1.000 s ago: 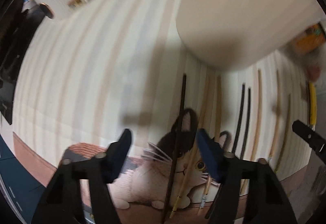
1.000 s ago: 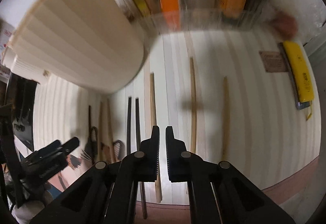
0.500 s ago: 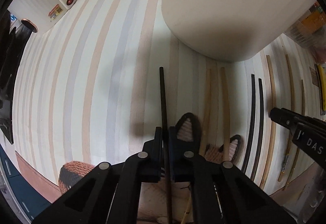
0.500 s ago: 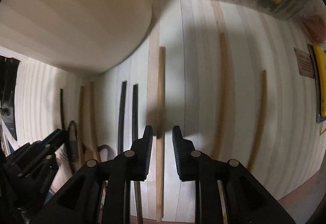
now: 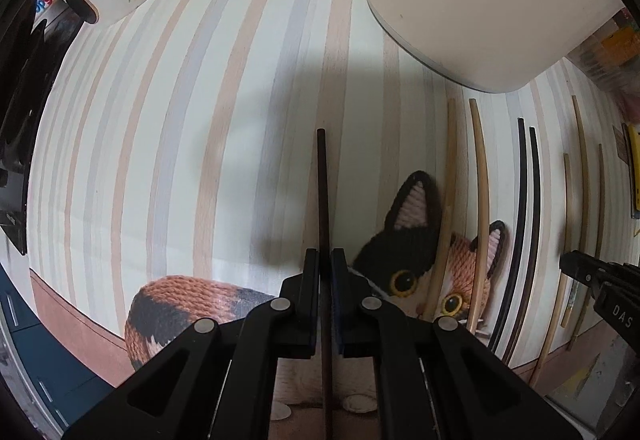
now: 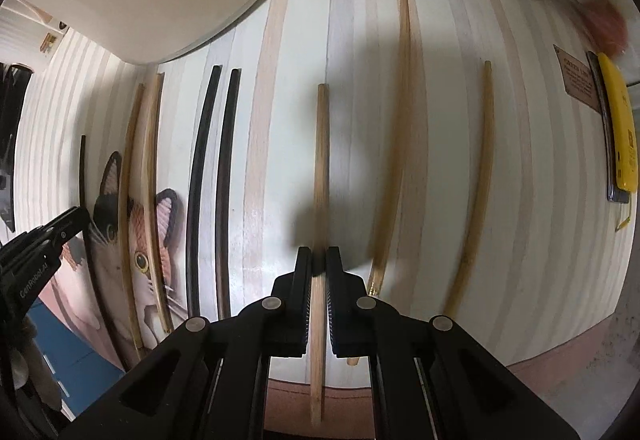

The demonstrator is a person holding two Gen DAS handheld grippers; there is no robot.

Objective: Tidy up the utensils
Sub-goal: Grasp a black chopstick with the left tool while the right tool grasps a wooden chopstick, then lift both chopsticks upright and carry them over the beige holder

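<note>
Left gripper (image 5: 325,260) clamps a slim dark chopstick (image 5: 322,184); right gripper (image 6: 319,260) clamps a pale wooden chopstick (image 6: 320,168). Only the right view shows the yellow case (image 6: 620,128).

Table (image 5: 180,128): smooth covering printed in pale stripes, low sheen; the cat picture (image 5: 416,240) on it is printed to look like knitted yarn. Left hand-held gripper (image 5: 325,264): matt black plastic, bright metal rivets; clamps a dark chopstick (image 5: 321,176), matt, near black. Right hand-held gripper (image 6: 319,262): same black plastic; clamps a pale wooden chopstick (image 6: 320,160), bare grain, unvarnished look. Black chopstick pair (image 6: 212,176): slightly glossy. Cream container (image 5: 492,0): smooth, matt. Yellow case (image 6: 622,128): shiny plastic.
</note>
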